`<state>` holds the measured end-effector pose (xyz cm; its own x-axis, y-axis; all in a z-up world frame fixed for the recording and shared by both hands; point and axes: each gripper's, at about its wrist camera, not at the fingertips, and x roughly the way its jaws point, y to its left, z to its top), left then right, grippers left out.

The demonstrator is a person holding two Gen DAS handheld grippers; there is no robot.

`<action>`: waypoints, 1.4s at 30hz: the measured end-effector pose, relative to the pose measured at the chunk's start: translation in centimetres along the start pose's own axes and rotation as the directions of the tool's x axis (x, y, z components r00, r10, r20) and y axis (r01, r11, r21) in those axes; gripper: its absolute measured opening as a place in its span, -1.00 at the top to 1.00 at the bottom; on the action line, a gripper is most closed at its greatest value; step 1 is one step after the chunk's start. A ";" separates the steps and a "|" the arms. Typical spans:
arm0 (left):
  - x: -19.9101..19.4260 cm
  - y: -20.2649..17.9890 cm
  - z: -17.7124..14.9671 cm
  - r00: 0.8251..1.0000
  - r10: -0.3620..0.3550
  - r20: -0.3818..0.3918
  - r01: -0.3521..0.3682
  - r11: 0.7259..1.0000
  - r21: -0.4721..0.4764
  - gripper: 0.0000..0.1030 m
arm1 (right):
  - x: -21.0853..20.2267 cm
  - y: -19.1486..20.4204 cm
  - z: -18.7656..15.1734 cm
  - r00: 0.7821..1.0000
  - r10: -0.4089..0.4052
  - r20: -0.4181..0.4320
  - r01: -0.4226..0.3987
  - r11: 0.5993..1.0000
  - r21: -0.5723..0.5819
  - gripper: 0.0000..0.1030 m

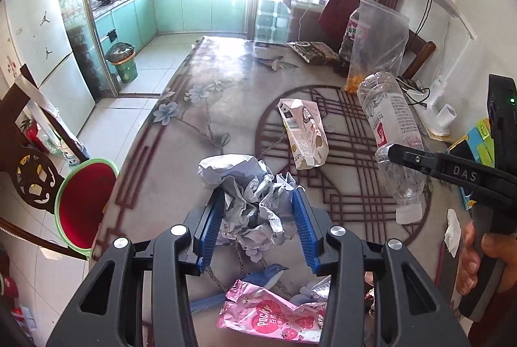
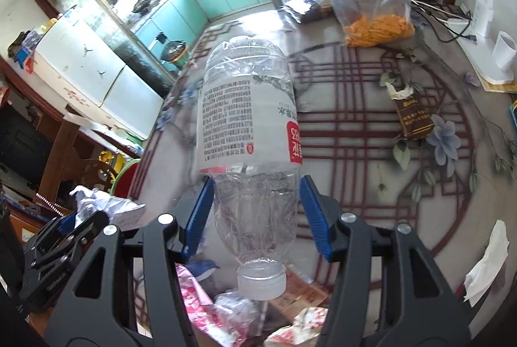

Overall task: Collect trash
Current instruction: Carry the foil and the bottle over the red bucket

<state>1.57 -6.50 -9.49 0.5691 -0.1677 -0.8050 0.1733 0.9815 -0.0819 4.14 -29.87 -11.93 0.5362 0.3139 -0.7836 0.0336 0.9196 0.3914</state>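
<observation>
Left wrist view: left tool (image 1: 258, 217) clamped on crumpled paper wad (image 1: 248, 195), lifted clear above tabletop (image 1: 226, 81). Likely feather-light, soft, springy; best pinched across its bulk. Grey-white, creased, printed. Right wrist view: right tool (image 2: 255, 211) gripping empty clear plastic bottle (image 2: 248, 127) at its neck end, cap down, in the air. Probably light, slick, crushable; shoulder grip sensible. Flattened carton (image 1: 303, 133) lying loose on tabletop.

Pink Pocky wrapper (image 1: 271, 319), clear bottle (image 2: 248, 133), red basin (image 1: 85, 204) rimmed green.
</observation>
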 end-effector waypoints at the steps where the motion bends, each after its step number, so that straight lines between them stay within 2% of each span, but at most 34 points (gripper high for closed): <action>1: -0.2 0.1 -0.1 1.000 0.002 0.003 -0.002 1.000 -0.001 0.20 | -0.2 0.6 -0.2 1.000 0.004 0.004 -0.004 1.000 -0.010 -0.05; 20: -2.2 2.7 -1.0 0.998 0.050 0.029 -0.048 0.997 -0.052 0.20 | -1.0 7.5 -1.6 0.993 0.116 -0.010 -0.117 0.986 -0.118 -0.05; 32: -2.4 5.8 -1.5 0.996 0.083 0.018 -0.080 0.992 -0.102 0.20 | -1.0 11.3 -2.0 0.994 0.106 -0.014 -0.106 0.976 -0.192 -0.05; 42: -2.7 10.5 -1.3 0.994 0.101 0.035 -0.095 0.987 -0.127 0.20 | -0.2 14.2 -2.2 0.998 0.065 0.018 -0.060 0.976 -0.208 -0.05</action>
<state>0.80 4.39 -8.97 0.6112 -0.0713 -0.7883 0.0148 0.9968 -0.0787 2.68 -16.34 -7.31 0.5524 0.3688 -0.7475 -0.1748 0.9281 0.3287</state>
